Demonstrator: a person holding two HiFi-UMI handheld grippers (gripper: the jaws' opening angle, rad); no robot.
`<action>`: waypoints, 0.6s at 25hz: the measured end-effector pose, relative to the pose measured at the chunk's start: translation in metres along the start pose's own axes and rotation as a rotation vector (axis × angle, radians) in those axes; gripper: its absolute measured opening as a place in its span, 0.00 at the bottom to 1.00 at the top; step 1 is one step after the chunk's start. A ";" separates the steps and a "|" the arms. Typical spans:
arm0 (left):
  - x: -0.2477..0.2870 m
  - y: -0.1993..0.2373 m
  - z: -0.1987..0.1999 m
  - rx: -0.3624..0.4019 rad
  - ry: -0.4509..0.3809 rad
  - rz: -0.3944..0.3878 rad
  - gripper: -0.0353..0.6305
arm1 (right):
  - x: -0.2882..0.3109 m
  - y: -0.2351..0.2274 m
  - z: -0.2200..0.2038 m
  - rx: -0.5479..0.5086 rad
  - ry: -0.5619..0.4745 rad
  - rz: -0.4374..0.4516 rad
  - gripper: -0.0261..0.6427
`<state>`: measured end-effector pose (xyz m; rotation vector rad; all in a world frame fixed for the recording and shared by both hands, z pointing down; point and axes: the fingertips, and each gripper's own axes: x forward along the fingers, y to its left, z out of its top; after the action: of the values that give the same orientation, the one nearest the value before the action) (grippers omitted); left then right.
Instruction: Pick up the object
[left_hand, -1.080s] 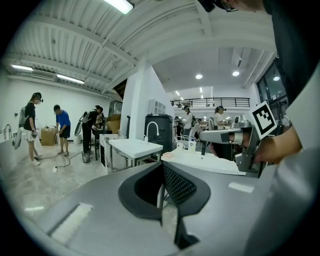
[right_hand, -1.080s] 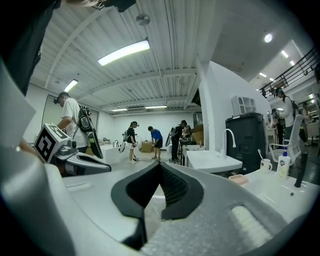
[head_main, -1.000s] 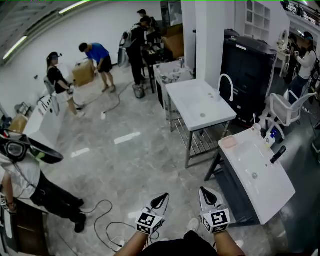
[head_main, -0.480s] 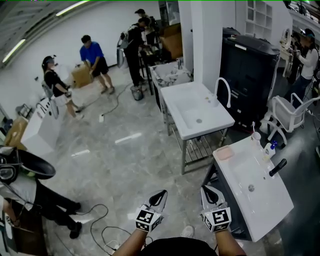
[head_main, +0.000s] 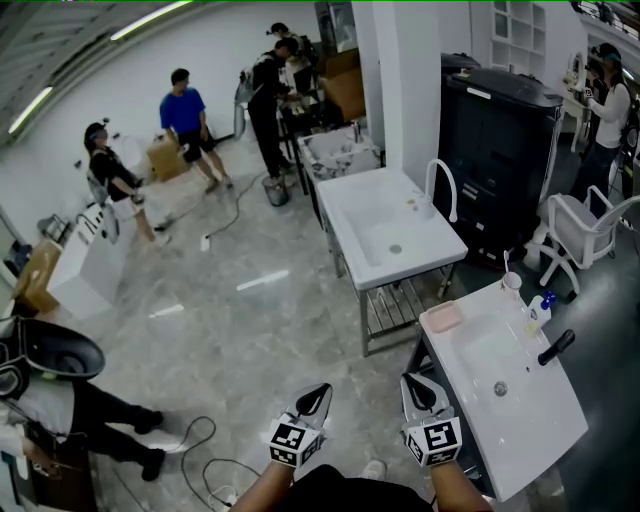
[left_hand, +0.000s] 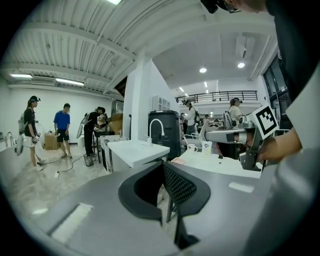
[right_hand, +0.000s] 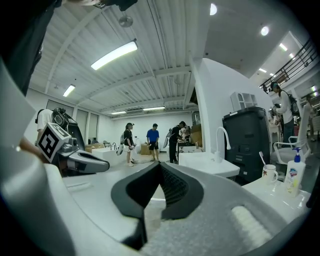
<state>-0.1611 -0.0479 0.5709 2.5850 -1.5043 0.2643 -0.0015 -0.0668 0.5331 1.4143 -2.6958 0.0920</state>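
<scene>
Left gripper (head_main: 316, 400) and right gripper (head_main: 418, 392), both closed and empty, hover just short of the sink (head_main: 540, 420). The likely target, a pink dish (head_main: 442, 318) on its near corner, looks light, rigid and slick, and is best pinched across the rim.

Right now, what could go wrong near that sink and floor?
A cable loops across the floor by the person's feet: a trip seems possible. The cup and bottle stand together on the near sink; a careless reach might topple them. The left gripper and right gripper are shut, so neither can grab yet.
</scene>
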 end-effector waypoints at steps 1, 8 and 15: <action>0.002 0.000 0.000 -0.003 0.002 0.003 0.08 | -0.001 -0.003 -0.001 0.005 0.000 -0.001 0.04; 0.035 0.000 0.004 -0.021 0.007 -0.028 0.08 | 0.007 -0.031 0.000 0.012 0.005 -0.039 0.04; 0.103 0.015 0.022 0.005 -0.009 -0.117 0.08 | 0.044 -0.073 0.009 0.010 -0.002 -0.113 0.04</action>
<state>-0.1228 -0.1469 0.5729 2.6691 -1.3502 0.2442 0.0331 -0.1453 0.5294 1.5664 -2.6135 0.0961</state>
